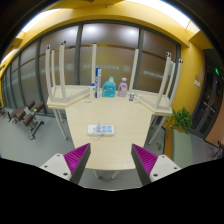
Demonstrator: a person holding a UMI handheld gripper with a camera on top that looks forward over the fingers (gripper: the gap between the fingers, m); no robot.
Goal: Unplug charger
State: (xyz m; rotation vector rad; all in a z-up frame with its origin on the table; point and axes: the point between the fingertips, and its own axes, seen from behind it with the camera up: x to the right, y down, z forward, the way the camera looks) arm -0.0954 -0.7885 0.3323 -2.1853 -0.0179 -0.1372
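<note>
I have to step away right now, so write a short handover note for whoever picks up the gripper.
Gripper: open, holding nothing, raised over the near end of the table.
The white power strip lies flat on the tabletop, ahead of the fingers and not yet between them. Whether a charger is plugged into it is too small to tell.
Bottles stand at the table's far end; upturned chairs rest on its sides.
Done: nothing visible; the strip is untouched.
Left: approach the strip, find the charger, grip it and pull it out.

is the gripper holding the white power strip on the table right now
No, the gripper is open and empty, and the flat white power strip lies on the pale wooden table beyond its fingers.
</note>
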